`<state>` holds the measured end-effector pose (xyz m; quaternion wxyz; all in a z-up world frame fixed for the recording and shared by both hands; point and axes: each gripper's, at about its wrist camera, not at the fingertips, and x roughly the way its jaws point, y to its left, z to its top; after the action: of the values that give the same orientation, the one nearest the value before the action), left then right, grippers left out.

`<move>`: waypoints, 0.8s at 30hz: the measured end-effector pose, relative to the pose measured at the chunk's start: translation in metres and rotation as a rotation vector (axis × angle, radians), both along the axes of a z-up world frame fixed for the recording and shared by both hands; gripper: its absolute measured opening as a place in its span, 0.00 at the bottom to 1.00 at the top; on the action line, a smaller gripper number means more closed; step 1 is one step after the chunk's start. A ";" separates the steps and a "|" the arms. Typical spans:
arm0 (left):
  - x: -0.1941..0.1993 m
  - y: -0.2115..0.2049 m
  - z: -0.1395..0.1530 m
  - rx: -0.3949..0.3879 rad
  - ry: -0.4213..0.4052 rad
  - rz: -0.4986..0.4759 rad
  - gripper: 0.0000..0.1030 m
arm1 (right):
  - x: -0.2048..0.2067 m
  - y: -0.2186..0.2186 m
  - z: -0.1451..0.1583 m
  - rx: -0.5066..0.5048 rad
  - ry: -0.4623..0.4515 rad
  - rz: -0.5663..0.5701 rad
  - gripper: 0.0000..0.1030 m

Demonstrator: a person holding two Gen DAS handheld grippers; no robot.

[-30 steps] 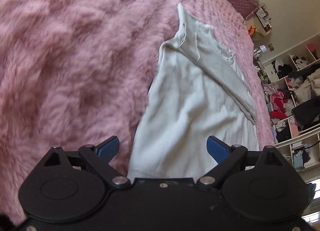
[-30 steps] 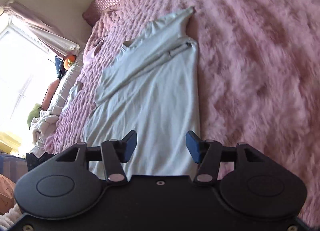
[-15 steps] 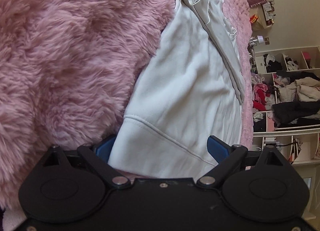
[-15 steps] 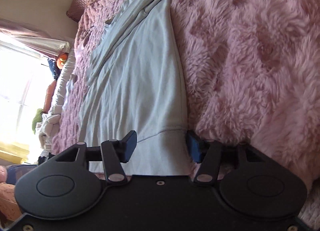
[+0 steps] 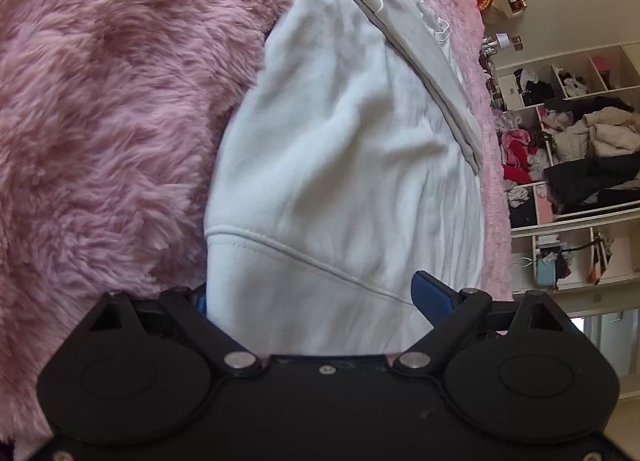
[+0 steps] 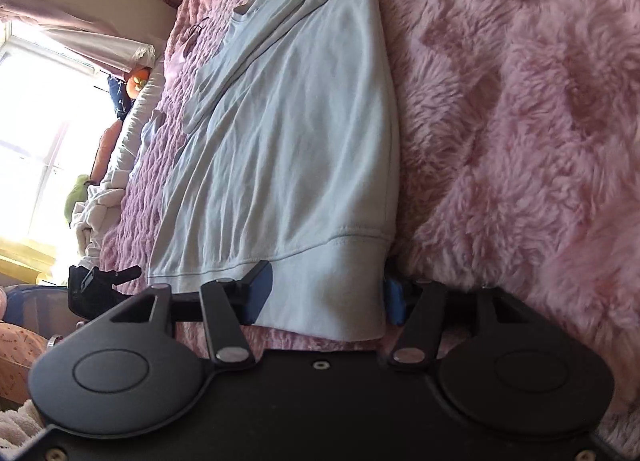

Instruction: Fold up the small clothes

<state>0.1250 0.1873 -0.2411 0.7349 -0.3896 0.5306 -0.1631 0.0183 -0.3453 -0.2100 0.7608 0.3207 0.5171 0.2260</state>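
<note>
Left gripper (image 5: 314, 297) closing, right gripper (image 6: 328, 293) opening, both astride shirt hem (image 6: 332, 257)

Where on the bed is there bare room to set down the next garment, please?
Free: the pink fur blanket beside the shirt's long edge. Crowded: the far side, where clothes pile by the window, and the hem, straddled by both grippers.

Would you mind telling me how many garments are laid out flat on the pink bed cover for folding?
1: the white shirt lies lengthwise on the pink bed cover, its hem between both grippers' fingers. Crumpled clothes sit at the bed's far edge and on shelves; others may be hidden.
</note>
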 end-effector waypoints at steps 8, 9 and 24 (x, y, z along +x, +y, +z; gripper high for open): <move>-0.002 0.006 -0.006 -0.044 0.064 0.071 0.13 | -0.004 -0.008 0.003 0.063 0.037 -0.067 0.29; -0.002 0.005 -0.005 -0.048 0.062 0.073 0.11 | -0.005 -0.007 0.003 0.063 0.042 -0.058 0.15; -0.052 0.002 0.053 -0.094 -0.110 0.155 0.05 | -0.040 -0.022 0.063 0.129 -0.092 -0.152 0.07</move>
<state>0.0730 0.1891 -0.1880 0.7541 -0.4541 0.4496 -0.1517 -0.0217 -0.3669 -0.1470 0.7765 0.3965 0.4401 0.2150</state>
